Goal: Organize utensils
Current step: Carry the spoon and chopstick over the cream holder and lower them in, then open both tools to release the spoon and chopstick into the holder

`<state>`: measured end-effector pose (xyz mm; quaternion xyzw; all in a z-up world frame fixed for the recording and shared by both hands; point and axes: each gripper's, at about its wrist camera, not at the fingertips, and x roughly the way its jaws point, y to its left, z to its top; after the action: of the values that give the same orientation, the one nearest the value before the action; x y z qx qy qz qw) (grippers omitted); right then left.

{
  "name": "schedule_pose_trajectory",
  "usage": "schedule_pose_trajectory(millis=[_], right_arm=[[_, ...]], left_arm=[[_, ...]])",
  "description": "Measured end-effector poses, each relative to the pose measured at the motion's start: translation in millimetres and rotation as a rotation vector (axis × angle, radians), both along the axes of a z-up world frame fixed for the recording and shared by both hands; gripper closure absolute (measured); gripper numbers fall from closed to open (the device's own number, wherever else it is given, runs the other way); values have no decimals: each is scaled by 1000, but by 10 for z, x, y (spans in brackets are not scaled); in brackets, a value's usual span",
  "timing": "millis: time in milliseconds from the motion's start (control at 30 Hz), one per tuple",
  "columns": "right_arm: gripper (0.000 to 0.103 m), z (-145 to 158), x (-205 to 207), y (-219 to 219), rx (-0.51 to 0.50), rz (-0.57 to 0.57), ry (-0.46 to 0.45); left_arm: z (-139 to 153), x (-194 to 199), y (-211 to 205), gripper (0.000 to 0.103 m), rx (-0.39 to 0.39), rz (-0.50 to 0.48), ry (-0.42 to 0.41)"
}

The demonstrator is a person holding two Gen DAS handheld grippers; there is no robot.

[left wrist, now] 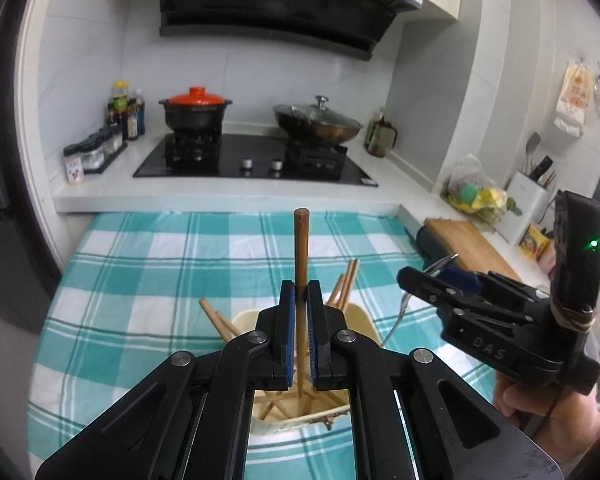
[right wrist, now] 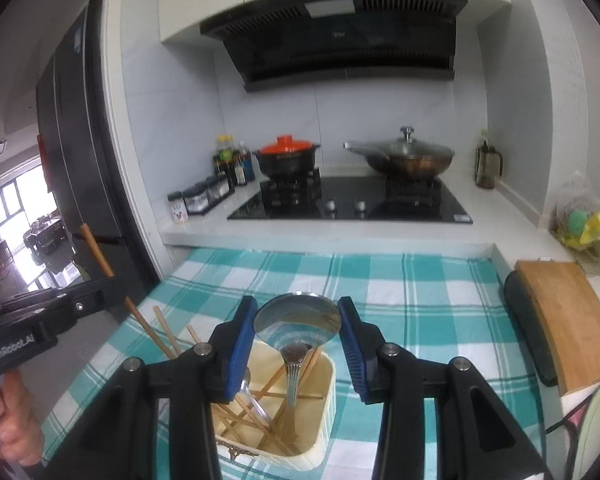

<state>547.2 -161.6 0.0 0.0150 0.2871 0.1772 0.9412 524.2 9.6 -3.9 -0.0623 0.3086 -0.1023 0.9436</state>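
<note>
Above the cream utensil box (right wrist: 300, 412) near the tabletop's front edge, the left gripper (left wrist: 300, 300) has its jaws pressed together on a brown chopstick (left wrist: 301, 248), long axis upright. The right gripper (right wrist: 296, 340) pinches a steel spoon (right wrist: 298, 322) by its bowl, handle hanging down into the box (both nearly overhead, so the next placement looks like a short carry).

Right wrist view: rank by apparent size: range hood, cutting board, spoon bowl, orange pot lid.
1. range hood
2. cutting board
3. spoon bowl, enlarged by nearness to the camera, between the right gripper's pads
4. orange pot lid
</note>
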Motion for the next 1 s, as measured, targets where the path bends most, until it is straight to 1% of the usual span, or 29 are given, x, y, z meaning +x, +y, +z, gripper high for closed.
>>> schedule_pose_trajectory(millis=[67, 167, 200, 267, 300, 333, 400, 467, 533, 567, 600, 667, 733, 833, 900, 967, 1000], right_arm=[[61, -230, 180, 35, -15, -7, 83], [61, -491, 376, 65, -29, -25, 170], [61, -549, 421, 54, -26, -38, 186], [61, -630, 501, 39, -22, -53, 215], [61, -653, 524, 23, -13, -58, 218], [61, -654, 537, 2, -5, -65, 219], [53, -601, 512, -41, 13, -70, 205], [50, -486, 420, -91, 16, -76, 172], [50, -353, 282, -118, 7, -71, 139], [47, -287, 189, -127, 1, -71, 123], [42, -228, 67, -137, -5, -70, 107], [37, -130, -192, -158, -10, -64, 73], [31, -57, -488, -179, -18, -59, 53], [27, 36, -930, -231, -12, -71, 25], [21, 95, -1200, -260, -8, -86, 13], [19, 146, -1455, -278, -12, -99, -6], [18, 163, -1573, -280, -20, -105, -14]], left_arm=[[-143, 119, -38, 99, 3, -3, 40], [-310, 240, -56, 98, 14, 20, 74], [-353, 259, -50, 98, 22, 36, 77], [-408, 259, -25, 89, 30, 57, 79], [-422, 239, -7, 72, 31, 65, 81], [-420, 198, 11, 50, 32, 75, 76], [-363, 61, 47, 35, 51, 99, 43], [-264, -120, 58, 30, 78, 98, 9], [-170, -352, 46, 12, 109, 117, -23], [-123, -501, 34, 8, 123, 135, -49], [-78, -653, 16, 2, 143, 157, -76], [-7, -938, -23, 1, 189, 204, -120], [30, -1173, -60, 1, 228, 236, -138], [58, -1501, -99, 1, 243, 276, -153], [70, -1689, -123, 1, 263, 319, -174], [79, -1886, -134, 0, 275, 336, -197], [85, -1959, -135, 1, 276, 341, -188]])
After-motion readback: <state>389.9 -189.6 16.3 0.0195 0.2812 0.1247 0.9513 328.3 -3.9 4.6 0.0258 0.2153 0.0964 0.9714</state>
